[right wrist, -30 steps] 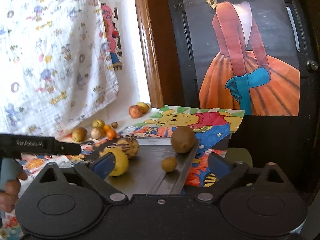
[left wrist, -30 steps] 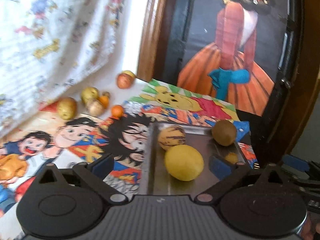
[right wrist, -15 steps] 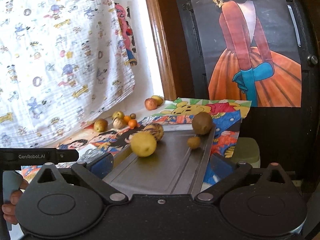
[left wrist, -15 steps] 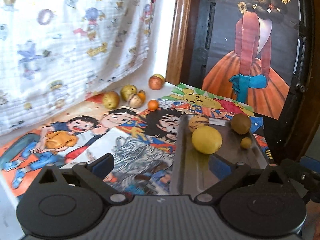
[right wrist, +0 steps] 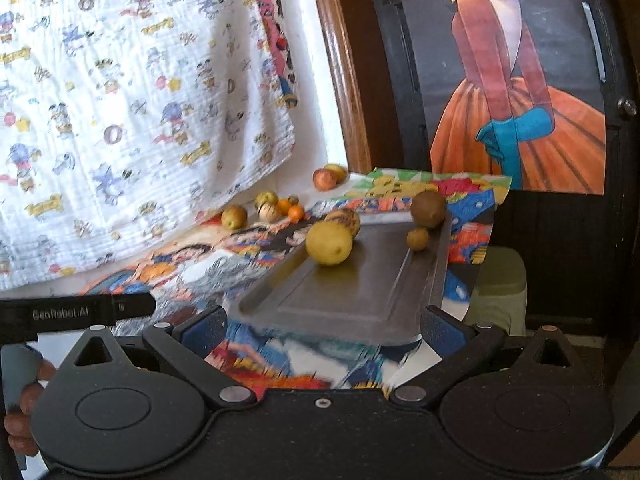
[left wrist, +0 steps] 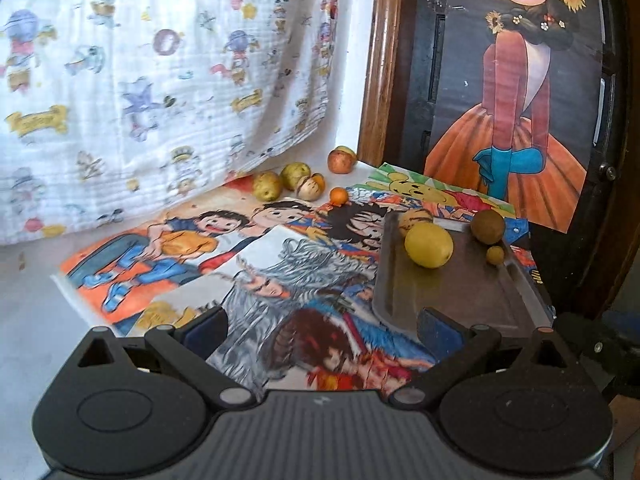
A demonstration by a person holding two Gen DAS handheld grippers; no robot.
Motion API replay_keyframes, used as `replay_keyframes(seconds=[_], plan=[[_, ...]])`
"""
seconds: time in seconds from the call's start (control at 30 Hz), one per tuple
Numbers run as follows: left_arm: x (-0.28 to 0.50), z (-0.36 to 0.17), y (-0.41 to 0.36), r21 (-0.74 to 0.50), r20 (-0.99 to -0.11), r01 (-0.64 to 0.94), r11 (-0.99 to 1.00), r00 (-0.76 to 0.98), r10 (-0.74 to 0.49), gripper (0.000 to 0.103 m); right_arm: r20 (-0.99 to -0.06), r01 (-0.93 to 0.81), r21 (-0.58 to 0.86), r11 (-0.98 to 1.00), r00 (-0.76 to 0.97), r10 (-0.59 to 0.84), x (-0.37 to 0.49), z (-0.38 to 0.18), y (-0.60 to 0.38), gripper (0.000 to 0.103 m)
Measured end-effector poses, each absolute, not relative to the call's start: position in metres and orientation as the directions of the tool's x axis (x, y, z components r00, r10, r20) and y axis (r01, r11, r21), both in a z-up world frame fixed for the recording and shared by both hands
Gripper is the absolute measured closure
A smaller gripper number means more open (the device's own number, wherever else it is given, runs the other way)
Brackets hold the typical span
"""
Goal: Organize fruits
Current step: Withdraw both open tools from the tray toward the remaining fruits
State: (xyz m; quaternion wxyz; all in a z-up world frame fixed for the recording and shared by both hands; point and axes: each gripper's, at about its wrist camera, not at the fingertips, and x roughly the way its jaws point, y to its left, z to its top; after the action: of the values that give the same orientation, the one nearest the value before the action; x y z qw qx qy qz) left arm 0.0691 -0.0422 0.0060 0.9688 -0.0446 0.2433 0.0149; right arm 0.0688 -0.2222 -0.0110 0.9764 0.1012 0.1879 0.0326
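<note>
On the metal tray point(left wrist: 460, 292) lie a yellow lemon point(left wrist: 428, 244), a striped yellow fruit point(left wrist: 414, 218) behind it, a brown kiwi point(left wrist: 487, 227) and a small brown fruit point(left wrist: 495, 255) at its far end. Compared with a second ago, both grippers have drawn back from the tray, so more of the cartoon-printed sheet point(left wrist: 192, 248) shows. The left gripper point(left wrist: 320, 326) and right gripper point(right wrist: 322, 328) are spread wide and hold nothing; the tray's near edge sits between the right one's blue pads point(right wrist: 442, 330). Beyond the tray, loose fruits point(left wrist: 296, 184) cluster by the hanging cloth point(left wrist: 160, 80). The tray's near half is bare.
</note>
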Motion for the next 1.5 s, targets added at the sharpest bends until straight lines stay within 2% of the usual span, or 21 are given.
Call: replay_keyframes(seconds=[0.27,0.53,0.87,1.23,1.5], plan=[[0.052,0.007,-0.026,-0.107,-0.490,-0.084,0.991,0.872,0.020,0.000,-0.412,-0.068,0.146,0.987,0.903,0.123,0.058,-0.015,-0.193,0.001],[0.048,-0.002,-0.002,-0.086,-0.536,-0.182,0.979,0.837,0.109,0.000,-0.461,-0.149,0.096,0.984,0.869,0.177,0.063,-0.020,-0.167,0.001],[0.057,-0.014,0.031,-0.129,-0.560,-0.252,0.959,0.817,0.139,0.000,-0.452,-0.239,0.044,0.970,0.861,0.232,0.077,-0.005,-0.160,0.001],[0.076,-0.009,0.058,-0.116,-0.548,-0.269,0.956,0.820,0.165,0.000,-0.454,-0.339,-0.016,0.941,0.841,0.295,0.105,0.051,-0.179,0.001],[0.115,0.026,0.066,-0.010,-0.468,-0.140,0.990,0.875,0.119,0.000,-0.500,-0.408,-0.030,0.913,0.797,0.339,0.162,0.131,-0.200,0.001]])
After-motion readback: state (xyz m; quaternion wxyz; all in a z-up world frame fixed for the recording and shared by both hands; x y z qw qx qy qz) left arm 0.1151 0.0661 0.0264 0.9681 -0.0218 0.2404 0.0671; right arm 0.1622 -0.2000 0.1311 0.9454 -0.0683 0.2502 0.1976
